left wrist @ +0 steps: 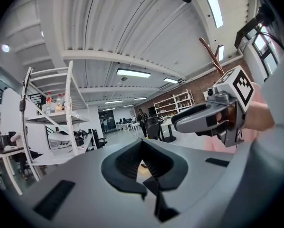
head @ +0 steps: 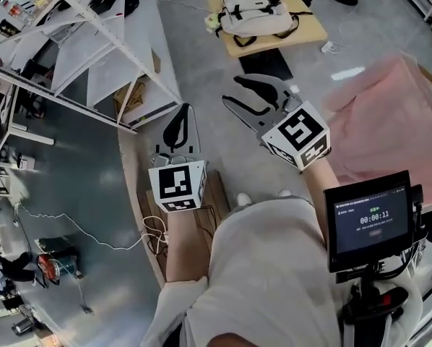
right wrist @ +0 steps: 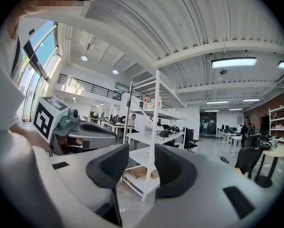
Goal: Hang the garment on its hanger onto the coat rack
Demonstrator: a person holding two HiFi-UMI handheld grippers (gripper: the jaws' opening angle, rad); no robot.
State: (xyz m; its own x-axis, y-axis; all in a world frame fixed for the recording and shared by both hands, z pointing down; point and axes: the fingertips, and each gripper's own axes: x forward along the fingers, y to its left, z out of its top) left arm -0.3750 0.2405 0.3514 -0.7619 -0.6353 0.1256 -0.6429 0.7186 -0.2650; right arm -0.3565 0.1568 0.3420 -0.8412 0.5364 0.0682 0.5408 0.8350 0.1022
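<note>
A pink garment [head: 386, 113] lies spread at the right of the head view; no hanger shows on it. My left gripper [head: 181, 118] is held over the floor, away from the garment, its jaws shut with nothing between them [left wrist: 142, 148]. My right gripper [head: 232, 92] is a little further forward and to the right, just left of the garment, open and empty [right wrist: 141, 161]. Each gripper shows in the other's view: the right gripper [left wrist: 209, 119] and the left gripper [right wrist: 83, 135]. A thin brown wooden bar [left wrist: 211, 56] rises behind the right gripper.
A white metal shelving rack [head: 93, 45] stands at the left, with cardboard [head: 131, 97] under it. Ahead is a yellow table [head: 313, 22] bearing a white backpack [head: 258, 11]. A small monitor [head: 368, 219] is mounted at lower right. Cables [head: 93, 236] trail over the floor.
</note>
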